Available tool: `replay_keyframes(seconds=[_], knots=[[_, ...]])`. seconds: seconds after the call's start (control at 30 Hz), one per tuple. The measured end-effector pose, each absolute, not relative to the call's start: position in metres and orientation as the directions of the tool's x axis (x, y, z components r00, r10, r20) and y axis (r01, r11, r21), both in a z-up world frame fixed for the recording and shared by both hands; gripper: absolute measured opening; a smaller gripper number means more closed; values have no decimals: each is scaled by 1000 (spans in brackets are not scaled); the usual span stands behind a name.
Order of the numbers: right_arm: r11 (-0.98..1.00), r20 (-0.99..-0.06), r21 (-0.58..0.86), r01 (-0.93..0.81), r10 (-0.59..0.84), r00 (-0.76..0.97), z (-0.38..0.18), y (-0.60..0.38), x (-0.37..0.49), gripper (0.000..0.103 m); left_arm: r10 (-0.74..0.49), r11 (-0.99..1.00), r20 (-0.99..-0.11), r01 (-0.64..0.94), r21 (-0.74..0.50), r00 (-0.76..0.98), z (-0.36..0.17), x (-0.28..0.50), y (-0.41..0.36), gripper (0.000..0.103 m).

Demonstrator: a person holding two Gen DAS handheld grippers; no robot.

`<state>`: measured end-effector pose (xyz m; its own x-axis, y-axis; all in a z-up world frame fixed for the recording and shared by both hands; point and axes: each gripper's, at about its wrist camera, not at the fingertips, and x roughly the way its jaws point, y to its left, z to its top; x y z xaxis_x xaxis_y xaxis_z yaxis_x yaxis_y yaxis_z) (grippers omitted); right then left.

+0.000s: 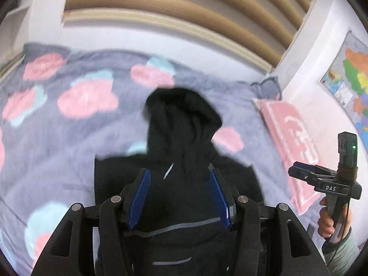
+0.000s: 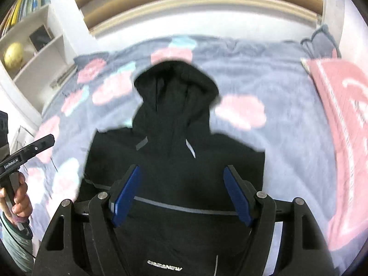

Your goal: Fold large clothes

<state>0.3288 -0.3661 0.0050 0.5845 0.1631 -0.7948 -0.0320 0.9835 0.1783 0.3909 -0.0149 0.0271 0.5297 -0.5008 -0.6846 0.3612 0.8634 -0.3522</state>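
A black hoodie (image 2: 177, 161) lies flat on the bed (image 2: 287, 119), hood away. Left gripper (image 1: 179, 174) and right gripper (image 2: 182, 170) hover over it, jaws wide, holding nothing.

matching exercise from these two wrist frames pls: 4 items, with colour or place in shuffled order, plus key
Items:
1. hoodie
2. bedspread
3. ball
4. map

Descriptions:
A. yellow, on a white shelf
B. black, lying flat with the hood pointing away
C. multicoloured, hung on the wall
D. grey with pink and pale blue blotches

Pairs: 1-B, 2-D, 3-A, 4-C

Both the left hand-held gripper and the right hand-held gripper are open above the hoodie.
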Motion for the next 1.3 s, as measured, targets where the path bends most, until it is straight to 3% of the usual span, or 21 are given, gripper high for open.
replay_keyframes(seconds=[0.13, 0.3, 0.67, 0.9, 0.97, 1.0, 1.03, 1.17, 1.23, 1.3], knots=[[984, -781, 176, 4, 137, 610, 36, -377, 360, 77, -505, 859, -670, 392, -329, 544, 68, 421, -30, 59], [981, -794, 188, 53, 120, 596, 26, -392, 411, 77, -466, 873, -701, 410, -264, 540, 75, 469, -54, 60], [975, -888, 163, 152, 77, 452, -105, -416, 548, 77, -330, 933, -837, 284, -220, 437, -68, 630, -93, 61], [971, -908, 168, 170, 86, 409, -169, -414, 608, 76, -326, 942, -856, 211, -260, 401, -139, 688, -99, 61], [974, -914, 155, 168, 77, 397, -181, -411, 620, 57, -298, 952, -868, 189, -240, 398, -154, 704, -101, 58], [976, -920, 145, 163, 73, 384, -186, -410, 626, 22, -304, 951, -871, 185, -249, 386, -161, 710, -100, 29], [976, -920, 129, 176, 52, 387, -186, -412, 629, 11, -332, 941, -871, 187, -281, 362, -165, 714, -98, 7], [935, -821, 285, 213, 123, 558, -138, -444, 602, 9, -488, 871, -773, 176, -458, 405, -146, 700, -54, 7], [937, -795, 298, 183, 137, 591, -127, -448, 587, 9, -582, 808, -702, 196, -555, 410, -135, 684, -33, 8], [952, -805, 258, 167, 117, 582, -136, -447, 580, 9, -624, 779, -694, 215, -589, 360, -144, 675, -24, 10]])
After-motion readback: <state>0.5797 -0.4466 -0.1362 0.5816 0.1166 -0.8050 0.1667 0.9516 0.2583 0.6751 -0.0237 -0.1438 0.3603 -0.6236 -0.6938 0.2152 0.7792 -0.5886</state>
